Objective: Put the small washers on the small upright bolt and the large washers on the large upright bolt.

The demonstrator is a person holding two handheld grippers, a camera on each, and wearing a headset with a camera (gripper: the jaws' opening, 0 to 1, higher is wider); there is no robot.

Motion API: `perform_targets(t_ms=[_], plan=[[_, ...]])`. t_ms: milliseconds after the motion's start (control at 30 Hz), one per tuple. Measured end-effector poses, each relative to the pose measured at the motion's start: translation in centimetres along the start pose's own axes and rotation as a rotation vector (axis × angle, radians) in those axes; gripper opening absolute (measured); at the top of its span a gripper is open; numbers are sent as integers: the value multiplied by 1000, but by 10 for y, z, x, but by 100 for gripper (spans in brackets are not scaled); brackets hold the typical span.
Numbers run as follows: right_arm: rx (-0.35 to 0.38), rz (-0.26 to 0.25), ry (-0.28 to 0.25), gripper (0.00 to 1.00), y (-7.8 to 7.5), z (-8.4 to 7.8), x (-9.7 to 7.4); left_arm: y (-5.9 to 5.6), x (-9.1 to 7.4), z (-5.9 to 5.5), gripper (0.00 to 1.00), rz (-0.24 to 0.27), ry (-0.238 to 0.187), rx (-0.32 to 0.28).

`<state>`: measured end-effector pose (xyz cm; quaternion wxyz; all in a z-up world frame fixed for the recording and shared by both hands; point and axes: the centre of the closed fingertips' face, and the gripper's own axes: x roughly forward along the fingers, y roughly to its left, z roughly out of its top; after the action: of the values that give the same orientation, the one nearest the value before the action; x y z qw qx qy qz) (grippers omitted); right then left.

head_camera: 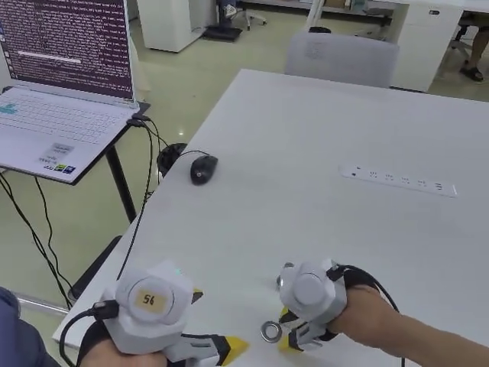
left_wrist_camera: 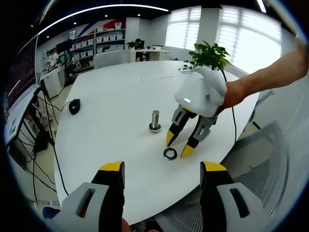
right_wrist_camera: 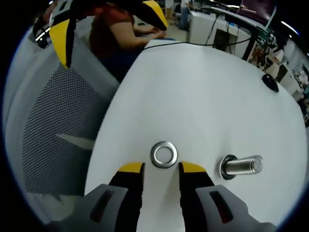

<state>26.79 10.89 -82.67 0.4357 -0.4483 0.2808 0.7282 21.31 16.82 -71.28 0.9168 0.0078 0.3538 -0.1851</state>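
Right gripper [right_wrist_camera: 161, 170] hovers, fingers [right_wrist_camera: 131, 169] narrowly parted and empty, just short of the washer [right_wrist_camera: 164, 154] lying flat beside the bolt [right_wrist_camera: 241, 166], near the surface [right_wrist_camera: 203, 96] edge, where a clumsy pinch could skid it off.

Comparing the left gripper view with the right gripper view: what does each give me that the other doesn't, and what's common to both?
Left gripper view: the right gripper seen from outside, its open fingers tipped down at the washer, with a potted plant behind it.
Right gripper view: a seated person past the table edge, and the left gripper seen from the front.
Both: the washer lying flat on the white table, the upright bolt beside it, and the mouse.
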Motion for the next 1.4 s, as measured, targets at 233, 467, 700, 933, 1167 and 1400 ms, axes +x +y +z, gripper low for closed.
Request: perform_targets(t_ms=[233, 467, 700, 933, 1167, 1400], plan=[[-225, 86, 25, 33, -1, 7, 6, 3, -3, 1, 63, 9, -3, -5], [-321, 141, 57, 28, -5, 5, 7, 5, -5, -2, 63, 16, 2, -10], [-353, 120, 28, 3, -6, 10, 10, 2, -2, 1, 63, 7, 0, -3], [-235, 103, 43, 8, 7, 10, -6, 5, -4, 0, 63, 10, 0, -1], [-201, 131, -3, 22, 15, 24, 9, 15, -15, -17, 63, 32, 11, -29], [-261, 152, -61, 31, 25, 51, 31, 20, -23, -25, 63, 49, 12, -51]])
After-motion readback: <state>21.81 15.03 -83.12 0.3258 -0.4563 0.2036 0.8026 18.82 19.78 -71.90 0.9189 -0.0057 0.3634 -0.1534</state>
